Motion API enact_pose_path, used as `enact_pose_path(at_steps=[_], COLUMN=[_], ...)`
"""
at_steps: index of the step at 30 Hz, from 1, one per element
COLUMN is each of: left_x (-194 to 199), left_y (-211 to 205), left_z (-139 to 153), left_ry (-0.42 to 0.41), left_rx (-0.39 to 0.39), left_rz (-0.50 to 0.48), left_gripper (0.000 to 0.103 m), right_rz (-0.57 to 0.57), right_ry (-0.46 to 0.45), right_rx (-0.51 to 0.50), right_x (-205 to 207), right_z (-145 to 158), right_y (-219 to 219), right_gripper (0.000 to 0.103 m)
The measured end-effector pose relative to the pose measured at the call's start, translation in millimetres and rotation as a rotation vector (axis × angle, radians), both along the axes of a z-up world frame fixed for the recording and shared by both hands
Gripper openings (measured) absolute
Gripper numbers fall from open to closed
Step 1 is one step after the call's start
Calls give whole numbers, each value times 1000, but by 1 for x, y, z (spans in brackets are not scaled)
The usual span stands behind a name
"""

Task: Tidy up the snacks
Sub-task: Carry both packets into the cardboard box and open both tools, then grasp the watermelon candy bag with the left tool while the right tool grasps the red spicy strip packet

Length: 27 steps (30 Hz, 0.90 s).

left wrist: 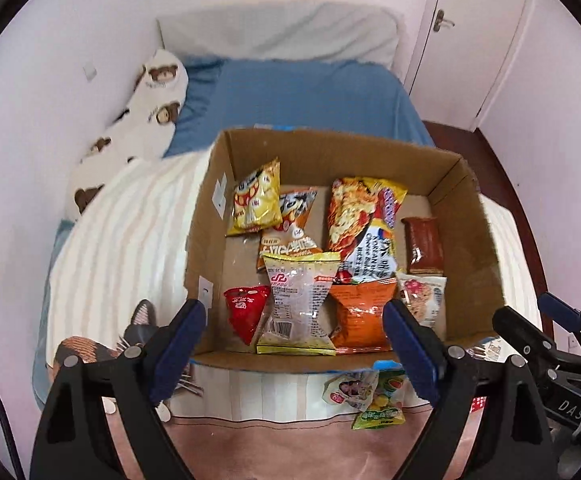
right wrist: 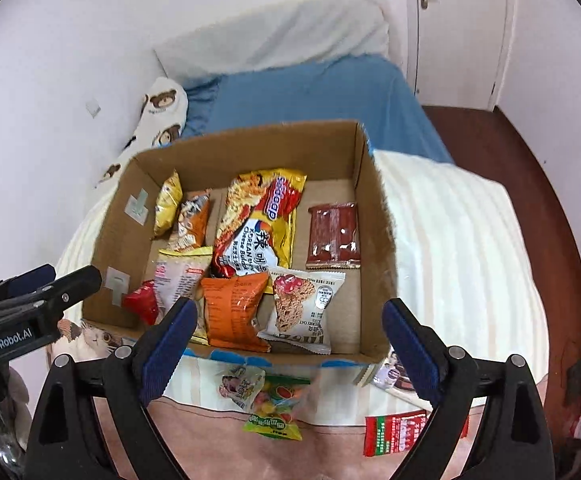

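Both claws, left [left wrist: 294, 344] & right [right wrist: 290, 344], apart, empty. Candy bag [right wrist: 272, 404] on bed near box [right wrist: 374, 216]: light, crinkly, slippery; pinch top seam.

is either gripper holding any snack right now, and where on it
Nothing is held. The left gripper and right gripper are both open and hang over the cardboard box.

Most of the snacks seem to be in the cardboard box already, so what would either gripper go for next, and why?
Probably the right gripper should dip toward the green candy bag lying on the bed just outside the box. Both grippers are open and empty, and that bag sits almost centred below the right one's fingers, along with a few other packets not yet boxed.
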State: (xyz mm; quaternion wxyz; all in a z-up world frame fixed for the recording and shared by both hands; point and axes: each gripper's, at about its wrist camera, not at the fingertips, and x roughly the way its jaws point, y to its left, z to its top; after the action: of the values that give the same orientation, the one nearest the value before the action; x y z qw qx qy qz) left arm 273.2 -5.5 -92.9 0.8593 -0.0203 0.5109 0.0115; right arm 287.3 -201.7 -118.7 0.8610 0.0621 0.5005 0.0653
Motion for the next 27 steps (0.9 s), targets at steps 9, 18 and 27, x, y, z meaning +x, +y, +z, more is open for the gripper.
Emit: enact_pose_path(at_steps=[9, 18, 27], left_x=[-36, -81, -81], left_y=[-11, -22, -60], left_z=[34, 57, -45], left_ry=[-98, -184, 70], left_rx=[19, 30, 1], left_rz=[-14, -22, -56], left_gripper=[91, 91, 91], right_rz=[-30, -63, -213], right_ry=[-96, -109, 139], right_rx=[21, 77, 109], right_x=[-41, -89, -116], right_z=[38, 50, -45], right_y=[-9, -30, -103], right_gripper=[96, 96, 96])
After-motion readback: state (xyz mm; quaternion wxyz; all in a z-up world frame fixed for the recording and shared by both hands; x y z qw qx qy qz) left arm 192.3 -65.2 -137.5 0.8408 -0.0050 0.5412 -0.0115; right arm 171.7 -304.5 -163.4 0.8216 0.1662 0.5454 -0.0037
